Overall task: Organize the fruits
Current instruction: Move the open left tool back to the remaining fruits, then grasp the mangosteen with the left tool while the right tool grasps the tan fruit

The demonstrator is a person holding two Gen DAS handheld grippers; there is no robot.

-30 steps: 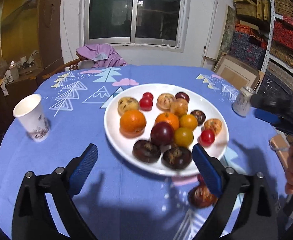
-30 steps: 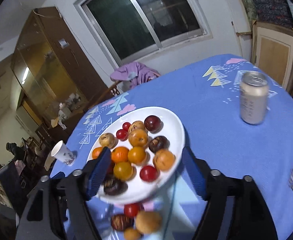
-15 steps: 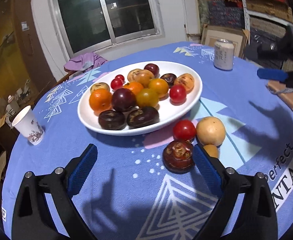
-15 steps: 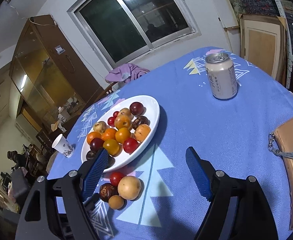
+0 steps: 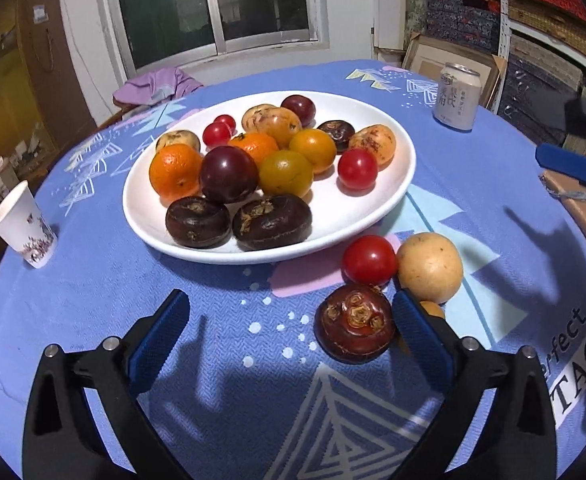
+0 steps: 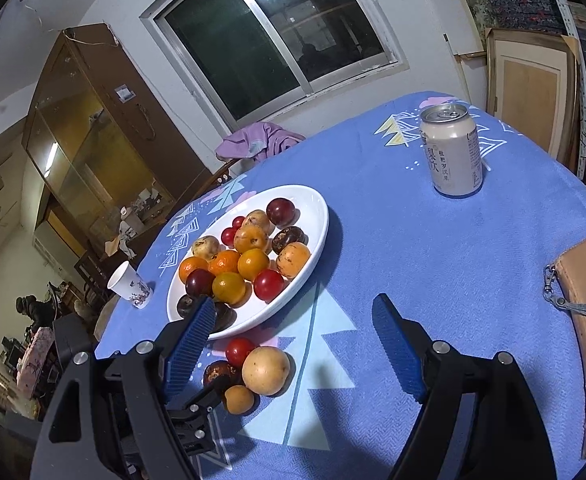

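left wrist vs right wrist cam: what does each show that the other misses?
Left wrist only: the left claw, jaws opening with nothing pressed between them, and the dark water chestnut seen close by its right finger.

Right wrist only: the right claw, open, and the tall wooden cabinet.

Both: white plate of fruit, loose tomato, round tan fruit, can, paper cup.

4 loose fruits [image 5: 429,266] on the tablecloth [image 5: 221,380] before the plate [image 5: 389,200].
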